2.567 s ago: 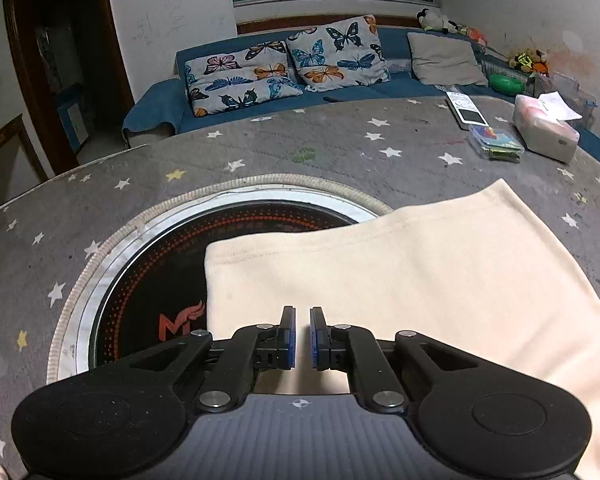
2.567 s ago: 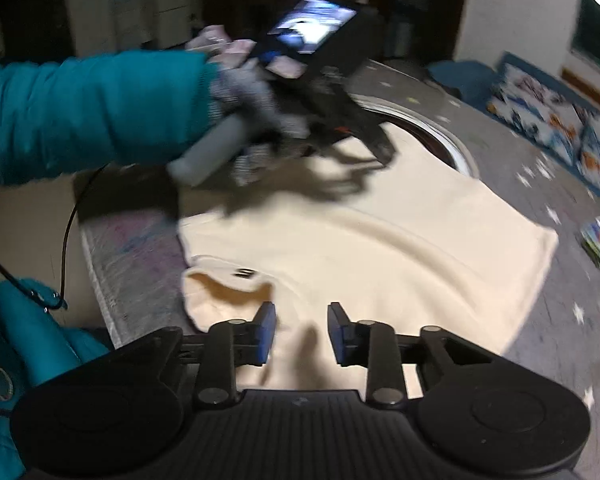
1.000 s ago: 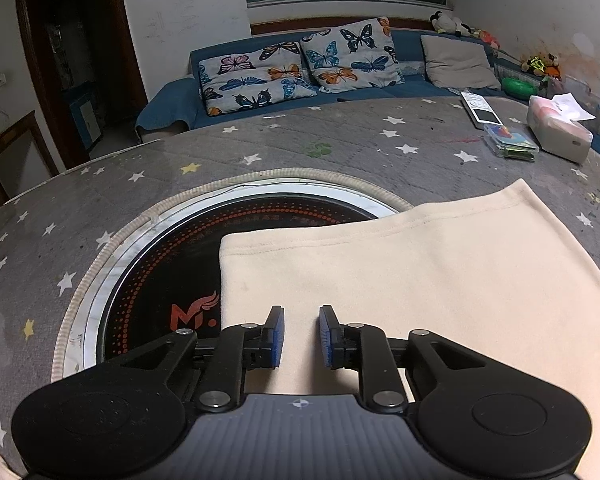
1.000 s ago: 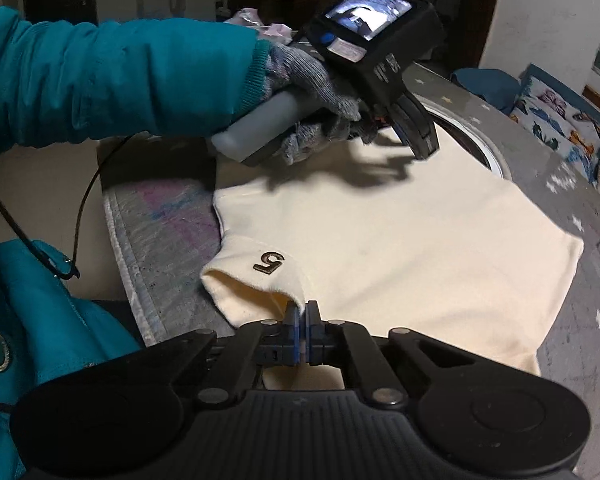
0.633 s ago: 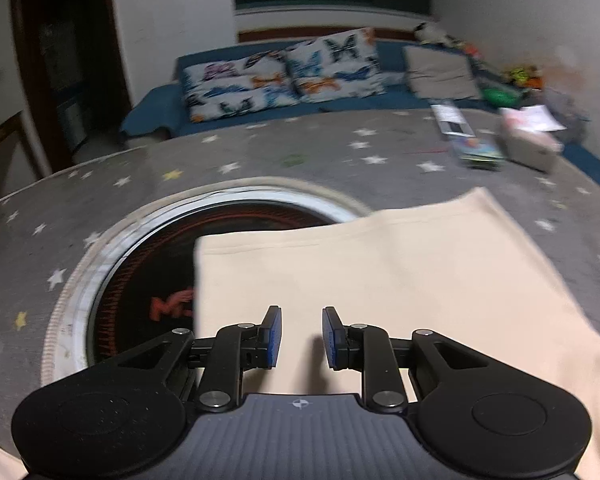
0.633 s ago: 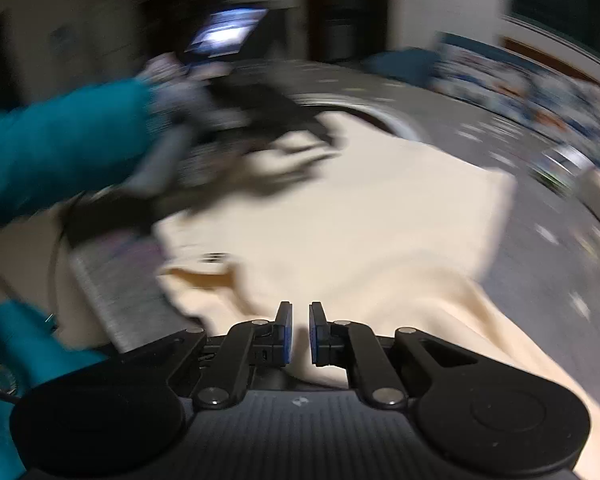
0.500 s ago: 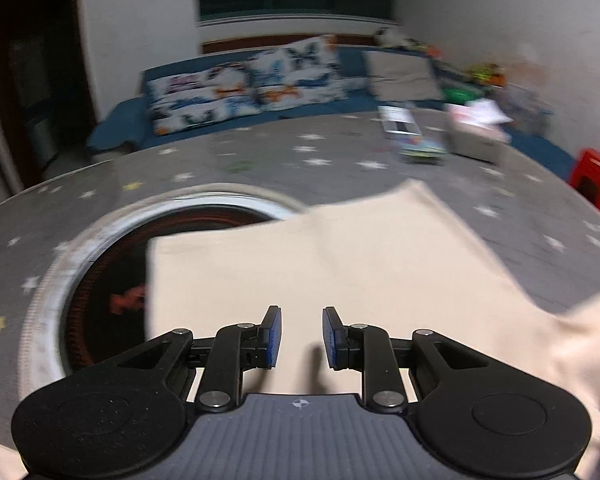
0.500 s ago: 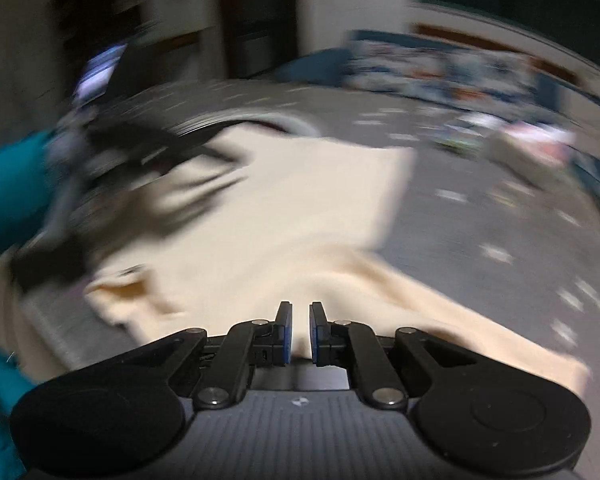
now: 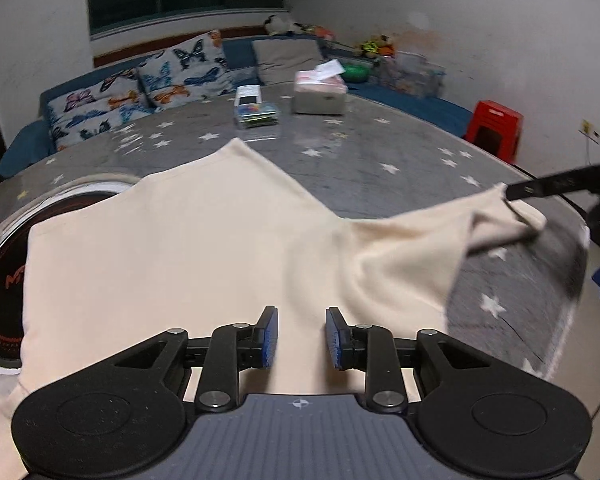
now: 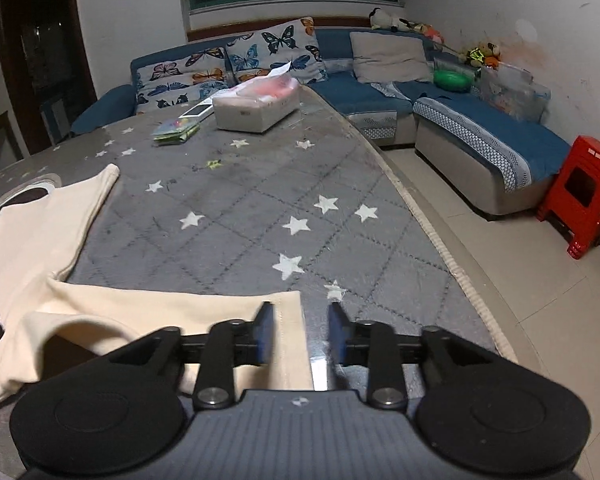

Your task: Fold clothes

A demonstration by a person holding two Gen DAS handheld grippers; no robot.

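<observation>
A cream shirt (image 9: 172, 240) lies spread on the grey star-patterned table cover (image 9: 380, 160). Its sleeve (image 9: 440, 248) stretches out to the right. My left gripper (image 9: 299, 338) is open and empty just above the shirt's body. In the right wrist view the sleeve (image 10: 160, 312) lies flat on the cover and its cuff end sits under my right gripper (image 10: 300, 334). The right gripper's jaws are apart and hold nothing. One right finger (image 9: 556, 186) shows as a dark bar at the sleeve's end in the left wrist view.
A round dark inset with a white rim (image 9: 4, 240) is set in the table, partly under the shirt. A tissue box (image 10: 256, 108), a phone (image 10: 198, 111) and a small packet (image 10: 176, 128) lie at the far side. The table edge (image 10: 432, 232) runs on the right, with a sofa (image 10: 480, 136) and a red stool (image 10: 580, 196) beyond.
My right gripper, shut on the sleeve a second ago, has swung right, pulled the sleeve out across the table and opened. My left gripper has turned right and opened wider.
</observation>
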